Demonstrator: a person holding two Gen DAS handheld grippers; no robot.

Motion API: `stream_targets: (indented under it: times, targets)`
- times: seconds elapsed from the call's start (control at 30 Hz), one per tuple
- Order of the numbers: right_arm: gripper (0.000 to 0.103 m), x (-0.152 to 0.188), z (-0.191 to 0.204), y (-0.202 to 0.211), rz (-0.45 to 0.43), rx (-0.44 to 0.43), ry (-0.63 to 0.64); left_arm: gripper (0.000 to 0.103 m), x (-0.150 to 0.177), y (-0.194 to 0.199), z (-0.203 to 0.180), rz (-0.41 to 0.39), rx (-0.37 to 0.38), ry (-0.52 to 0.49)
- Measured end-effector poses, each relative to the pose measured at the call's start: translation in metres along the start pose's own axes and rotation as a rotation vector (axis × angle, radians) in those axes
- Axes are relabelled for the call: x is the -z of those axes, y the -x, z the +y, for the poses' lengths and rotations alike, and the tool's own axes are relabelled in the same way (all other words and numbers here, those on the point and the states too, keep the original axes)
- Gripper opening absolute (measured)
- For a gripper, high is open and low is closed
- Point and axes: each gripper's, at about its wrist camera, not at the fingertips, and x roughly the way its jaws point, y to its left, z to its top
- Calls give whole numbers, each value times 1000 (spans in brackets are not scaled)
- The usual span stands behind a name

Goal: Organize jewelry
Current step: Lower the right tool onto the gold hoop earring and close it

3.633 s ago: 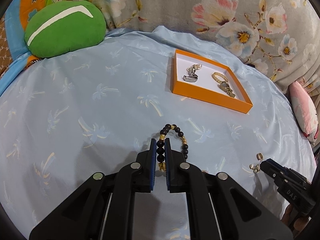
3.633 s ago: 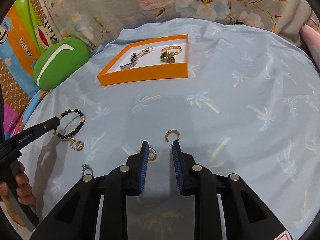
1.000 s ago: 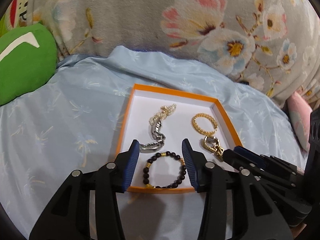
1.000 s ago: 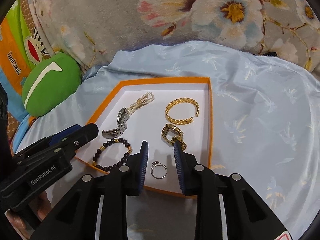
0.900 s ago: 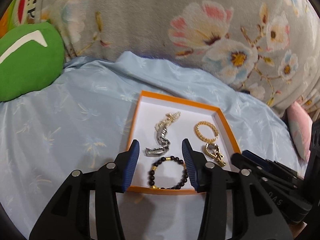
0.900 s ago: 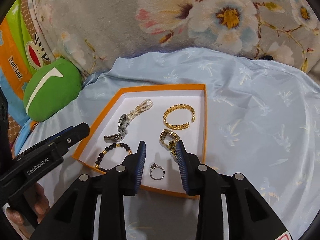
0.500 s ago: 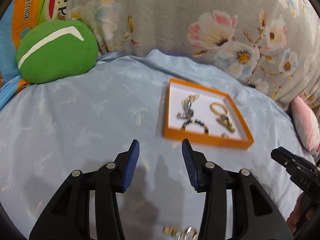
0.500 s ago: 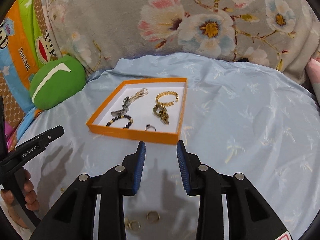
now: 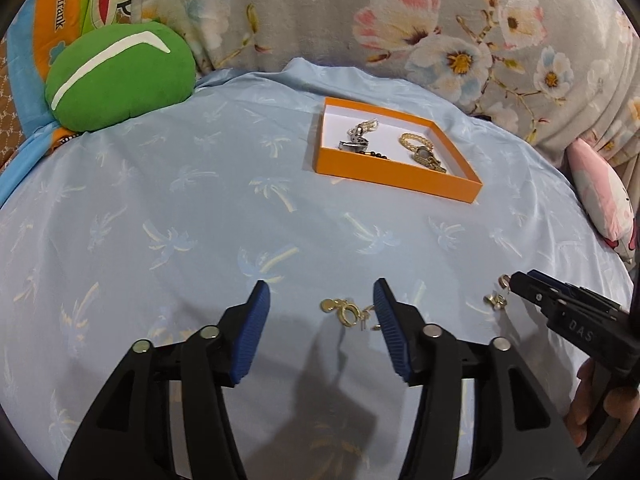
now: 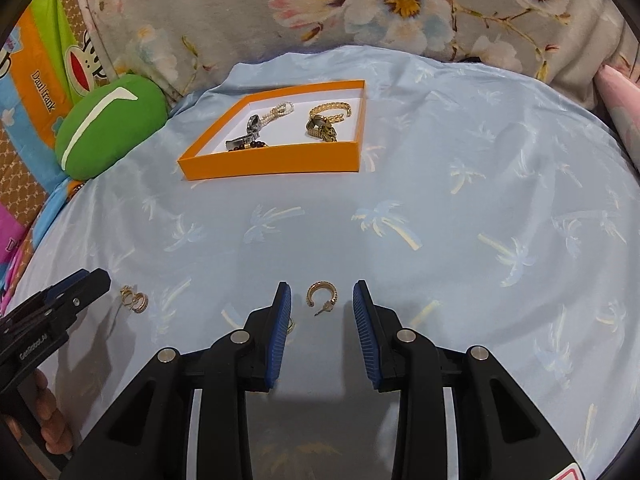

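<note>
Left tool: the left tool (image 9: 322,306) hangs low over the near edge of the bed, its jaws opening, nothing pinched; a small cluster of gold earrings (image 9: 346,312) lies on the sheet between its fingers.
Right tool: the right tool (image 10: 322,304) is spread and empty, with a gold hoop earring (image 10: 322,298) on the sheet between its fingers, untouched.
Tray: the orange tray (image 10: 272,164) sits toward the far edge of the bed, well apart from both tools.
Tray contents: a beaded bracelet (image 10: 250,145), a silver bracelet (image 10: 253,124), a gold cuff (image 10: 332,110) and a gold watch (image 10: 322,130) lie inside; the ring is hidden behind the near wall.
What changed: a second ago both tools stood over the tray, just after dropping the bracelet and the ring; now both have pulled back to the near edge.
Meaning for the task: that delivery looks finished, and each tool is lined up on a fresh earring.
Left to do: the earrings, plus small pieces (image 9: 496,300) by the right tool's tip.
</note>
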Motion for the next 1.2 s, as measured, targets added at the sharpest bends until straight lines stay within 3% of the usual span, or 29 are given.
stream_targets:
  times: [0.2,0.5,0.63,1.03,1.2]
  targets:
    - [32,-1,-5,-6,26,-16,-38,54,2,-2,-16,18,15,-61]
    - [28,-4,5,-13,49,19,-1,54,2,-4,-19,30,17,-71]
    - [16,-5,7,-15,54,49,10,54,2,-3,-19,29,18,-74]
    - [15,-2,3,-4,23,65,10,54,7,-3,-38,44,68,-126]
    - [16,1,0,-1,26,50,-6,40,9,-12,-45,89,78,-131]
